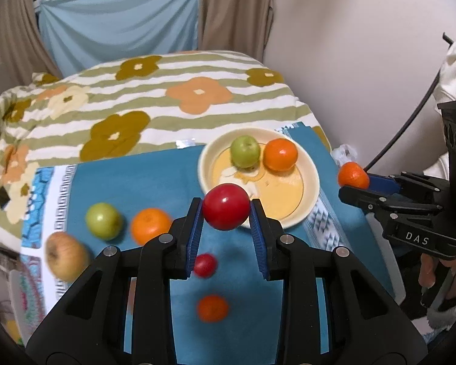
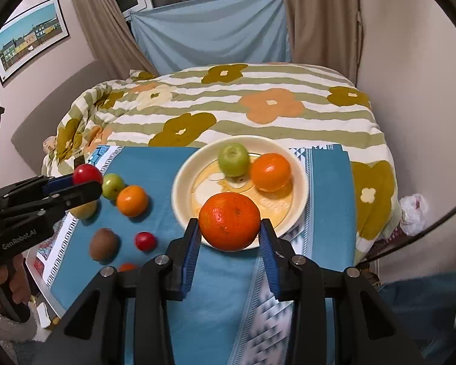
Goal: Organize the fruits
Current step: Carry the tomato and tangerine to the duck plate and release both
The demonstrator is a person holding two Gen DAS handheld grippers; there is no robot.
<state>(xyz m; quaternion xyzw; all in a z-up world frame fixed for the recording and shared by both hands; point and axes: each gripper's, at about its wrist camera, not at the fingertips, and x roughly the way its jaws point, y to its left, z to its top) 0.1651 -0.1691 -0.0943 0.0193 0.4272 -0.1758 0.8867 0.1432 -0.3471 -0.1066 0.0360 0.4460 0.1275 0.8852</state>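
My left gripper [image 1: 226, 210] is shut on a red apple [image 1: 226, 206] and holds it above the blue cloth, just in front of the cream plate [image 1: 311, 194]. My right gripper [image 2: 230, 228] is shut on an orange [image 2: 229, 220] at the plate's [image 2: 179, 194] near rim. In the plate lie a green apple [image 2: 234, 159] and an orange [image 2: 270, 172]. On the cloth to the left lie a green apple [image 1: 103, 220], an orange [image 1: 150, 225], a yellow apple [image 1: 65, 255], a small red fruit [image 1: 205, 265], a small orange [image 1: 212, 307] and a kiwi [image 2: 104, 244].
The blue cloth [image 1: 143, 182] covers a low table in front of a bed with a flowered blanket [image 1: 179, 97]. The right gripper body [image 1: 410, 210] shows at the right of the left wrist view. A white plastic bag [image 2: 413, 210] lies right of the table.
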